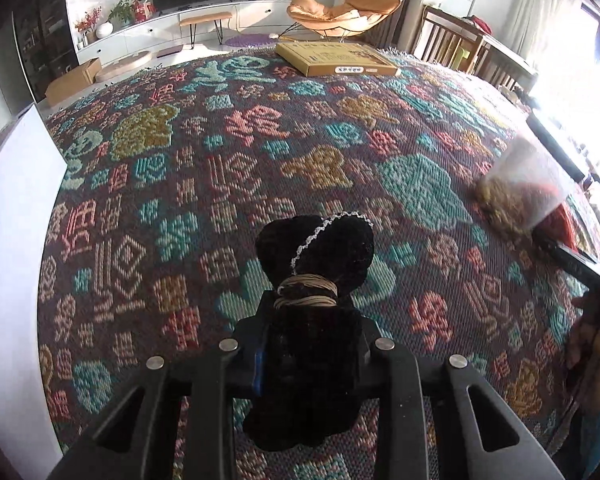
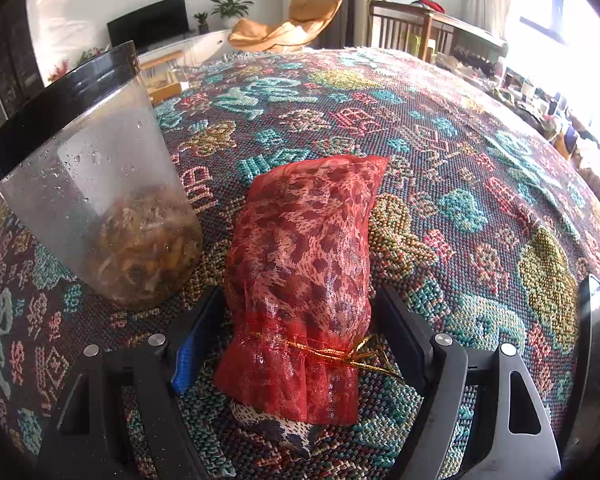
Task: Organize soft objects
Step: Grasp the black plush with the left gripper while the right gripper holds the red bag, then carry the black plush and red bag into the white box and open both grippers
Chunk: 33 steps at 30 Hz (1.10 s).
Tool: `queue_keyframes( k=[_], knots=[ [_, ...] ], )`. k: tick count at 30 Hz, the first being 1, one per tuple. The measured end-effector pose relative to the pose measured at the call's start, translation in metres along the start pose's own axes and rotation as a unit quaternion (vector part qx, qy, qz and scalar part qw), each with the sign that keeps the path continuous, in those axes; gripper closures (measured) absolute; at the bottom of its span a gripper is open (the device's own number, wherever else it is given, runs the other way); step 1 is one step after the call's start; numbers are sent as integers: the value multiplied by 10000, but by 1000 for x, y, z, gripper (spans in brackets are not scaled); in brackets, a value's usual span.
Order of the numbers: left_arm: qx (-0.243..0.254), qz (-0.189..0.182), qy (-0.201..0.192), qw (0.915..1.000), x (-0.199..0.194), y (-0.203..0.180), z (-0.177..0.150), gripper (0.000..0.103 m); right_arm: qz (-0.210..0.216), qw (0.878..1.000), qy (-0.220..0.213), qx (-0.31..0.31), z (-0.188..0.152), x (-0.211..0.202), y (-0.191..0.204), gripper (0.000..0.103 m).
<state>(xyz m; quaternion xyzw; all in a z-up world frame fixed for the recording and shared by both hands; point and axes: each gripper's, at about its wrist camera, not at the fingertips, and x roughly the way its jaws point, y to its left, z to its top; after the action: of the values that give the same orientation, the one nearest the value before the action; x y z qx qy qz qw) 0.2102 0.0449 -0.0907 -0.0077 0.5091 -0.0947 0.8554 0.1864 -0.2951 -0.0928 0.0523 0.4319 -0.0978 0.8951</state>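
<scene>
Over on the left, the left tongs [image 1: 310,320] are clamped tight on a black velvet pouch [image 1: 314,280] tied with tan cord, held just above the woven patterned cloth [image 1: 180,168] covering the surface. Moving right, a clear plastic jar [image 2: 100,200] of dried bits stands just beside a red mesh drawstring bag [image 2: 304,272]. That bag lies on the cloth between the fingers of the right tongs [image 2: 300,320], which are spread wide and gripping nothing.

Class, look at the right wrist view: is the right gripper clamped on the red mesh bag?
No. The right gripper stands open, gaps showing between its fingers and the red mesh bag.
</scene>
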Motion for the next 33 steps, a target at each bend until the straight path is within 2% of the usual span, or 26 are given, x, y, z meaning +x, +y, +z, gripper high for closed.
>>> queue_keyframes(
  k=[1,2,4,6,8,10,12,14,16,18,19,20,21,22,24,28,31,33],
  knots=[
    [50,51,72,9999,2,-6,-11,59,-1,10000,0,-1,0,0,0,23],
    [115,102,130,9998,7,-11,-19,38,-2,10000,1,-2,0,0,1,23],
    [307,348,-2,9989,10,-17,-31,17,-2,10000,1,-2,0,0,0,23],
    [558,599,-134,9966,9,-24,-35,17,-2,10000,2,-2,1,0,1,23],
    [693,643,-172,9954,8,-27,-33,17,17,10000,6,1,0,0,0,23],
    [765,638,-213,9948,8,-29,-30,17,267,9996,60,-62,4,2,-1,14],
    [834,655,-122,9943,11,-29,-30,17,548,9982,246,-58,9,2,-8,14],
    [694,522,-106,9962,10,-24,-31,17,843,9951,498,166,17,0,-20,16],
    [483,382,-51,9981,13,-17,-31,17,914,9930,670,325,26,-3,-27,16],
    [358,317,-61,9988,12,-13,-32,17,975,9924,745,109,34,-3,-25,16],
    [364,313,-53,9988,12,-14,-32,18,868,9932,773,-66,35,-2,-22,21],
    [395,309,-71,9987,12,-14,-31,31,749,9934,847,-176,37,0,-21,32],
    [444,289,-161,9985,9,-15,-30,46,804,9916,997,-185,38,4,-21,81],
    [493,272,-208,9982,7,-15,-27,76,835,9916,985,-104,42,3,-25,82],
    [322,23,-256,9992,1,-9,-17,76,706,9943,795,-2,57,-6,-32,84],
    [-213,-425,-680,9966,-34,5,11,76,593,9981,171,-59,107,-54,-36,84],
    [-458,-732,-954,9917,-74,19,27,75,667,9960,-175,-577,138,-103,-4,84],
    [-511,-729,-1109,9898,-104,36,30,75,911,9909,-276,-949,144,-134,32,84]
  ],
)
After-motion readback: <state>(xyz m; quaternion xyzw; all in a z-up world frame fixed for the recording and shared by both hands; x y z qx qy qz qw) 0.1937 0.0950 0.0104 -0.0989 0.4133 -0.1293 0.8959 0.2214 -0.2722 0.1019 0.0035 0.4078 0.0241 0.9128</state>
